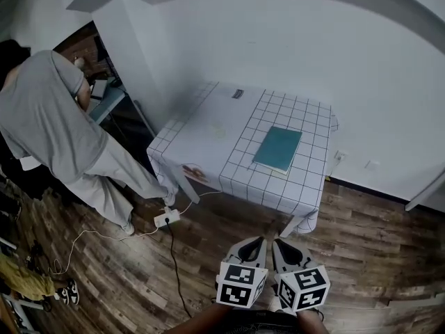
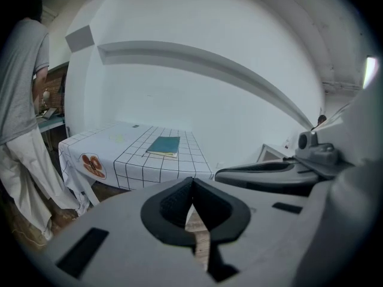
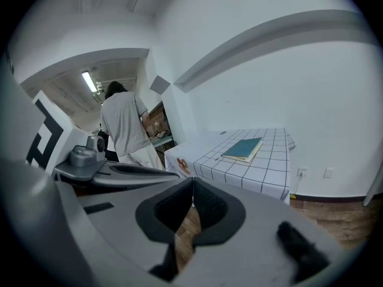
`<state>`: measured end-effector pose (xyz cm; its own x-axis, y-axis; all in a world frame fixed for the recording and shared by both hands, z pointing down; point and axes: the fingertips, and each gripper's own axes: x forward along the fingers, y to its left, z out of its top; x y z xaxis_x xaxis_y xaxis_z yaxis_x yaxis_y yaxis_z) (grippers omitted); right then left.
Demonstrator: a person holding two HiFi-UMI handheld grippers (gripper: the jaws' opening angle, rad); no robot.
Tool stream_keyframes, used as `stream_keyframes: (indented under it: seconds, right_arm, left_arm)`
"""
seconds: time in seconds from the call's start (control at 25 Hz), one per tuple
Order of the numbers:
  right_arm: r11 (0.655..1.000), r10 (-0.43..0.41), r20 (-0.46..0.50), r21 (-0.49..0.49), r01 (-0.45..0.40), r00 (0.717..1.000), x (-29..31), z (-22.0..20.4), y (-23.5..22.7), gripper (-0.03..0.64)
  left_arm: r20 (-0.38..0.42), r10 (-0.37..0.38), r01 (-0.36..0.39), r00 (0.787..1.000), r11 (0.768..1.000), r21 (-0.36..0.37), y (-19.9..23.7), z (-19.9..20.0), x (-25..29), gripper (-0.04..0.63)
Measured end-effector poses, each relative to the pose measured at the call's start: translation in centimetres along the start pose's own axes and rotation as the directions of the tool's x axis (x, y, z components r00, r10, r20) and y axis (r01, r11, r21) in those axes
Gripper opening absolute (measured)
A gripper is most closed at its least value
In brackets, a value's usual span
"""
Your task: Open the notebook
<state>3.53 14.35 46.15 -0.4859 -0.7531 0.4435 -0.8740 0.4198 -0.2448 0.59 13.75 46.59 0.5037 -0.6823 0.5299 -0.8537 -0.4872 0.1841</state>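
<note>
Head view: notebook lies well ahead

Closed, the teal rectangular notebook (image 1: 277, 149) rests flat on the right half of the white grid-patterned tabletop (image 1: 208, 127) — long axis running away from the person. The left hand-held gripper (image 1: 259, 243) and right hand-held gripper (image 1: 278, 244) are pinched together and empty, well short of the tabletop; the right looks marginally nearer.

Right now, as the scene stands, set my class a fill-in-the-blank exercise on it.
The notebook lies ____ on the table.
The left hand-held gripper holds ____.
The power strip lies on the ____.
Missing words: closed; nothing; floor.
</note>
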Motion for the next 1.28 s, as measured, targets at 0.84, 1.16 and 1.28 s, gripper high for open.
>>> stream_keyframes:
  seconds: [0.84,1.16,1.28]
  right_arm:
    - [1.000,-0.030,-0.006,-0.003,0.030,1.000,6.7,2.5,2.0,0.013]
    - [1.000,-0.018,-0.006,0.017,0.018,1.000,8.8,3.5,-1.9,0.012]
    - [1.000,-0.014,-0.010,0.023,0.015,1.000,9.7,4.0,-3.8,0.013]
  left_arm:
    - [-0.008,-0.039,0.039,0.999,0.999,-0.006,6.9,1.7,1.8,0.009]
    - [-0.024,-0.023,0.023,0.999,1.000,0.002,7.0,3.3,5.9,0.009]
    - [-0.033,-0.022,0.022,0.999,1.000,0.005,6.8,4.1,8.0,0.009]
